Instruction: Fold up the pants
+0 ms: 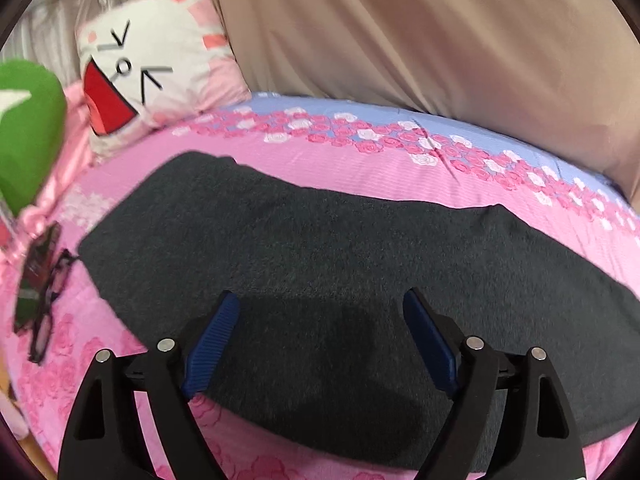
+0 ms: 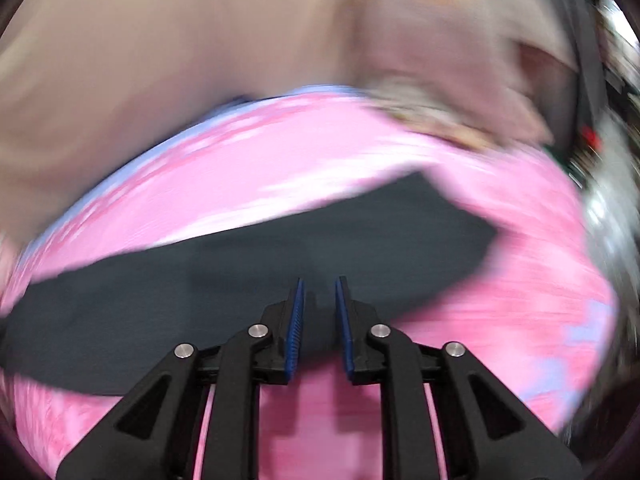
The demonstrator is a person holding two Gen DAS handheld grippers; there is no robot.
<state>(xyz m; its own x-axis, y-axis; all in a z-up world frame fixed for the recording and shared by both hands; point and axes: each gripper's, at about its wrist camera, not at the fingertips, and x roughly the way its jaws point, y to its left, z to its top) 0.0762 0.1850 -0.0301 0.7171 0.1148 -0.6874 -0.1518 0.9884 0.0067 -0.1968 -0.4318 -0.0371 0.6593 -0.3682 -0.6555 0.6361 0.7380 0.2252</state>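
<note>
The dark grey pants (image 1: 320, 248) lie flat on a pink rose-print bedsheet (image 1: 320, 152), folded into a long band that runs from about 9 o'clock to about 3 o'clock across the left wrist view. The left gripper (image 1: 320, 304) hangs over the near half of that band with its jaws released and spread wide; its 2 blue pads (image 1: 212, 344) have nothing between them but the cloth seen below, and neither pad pinches it. The near edge of the pants passes under the gripper at about 6 o'clock, and the gripper's shadow falls on the fabric between the fingers.

At 10 o'clock in this view sits a white and pink cushion (image 1: 156, 64) with a cartoon face, and at 9 o'clock a green object (image 1: 28, 136) pokes in from the edge. A pair of dark-framed glasses (image 1: 48, 296) lies on the sheet at 8 o'clock, just beside the end of the pants. Beige fabric (image 1: 400, 32) fills the top from 12 to 2 o'clock.

The right wrist view is heavily blurred. There the pants (image 2: 240, 280) stretch from 8 o'clock to 2 o'clock, with one end at about 2 o'clock. The right gripper (image 2: 319, 284) points at the band's near edge, its jaws parted by a narrow gap with no cloth caught between them.
</note>
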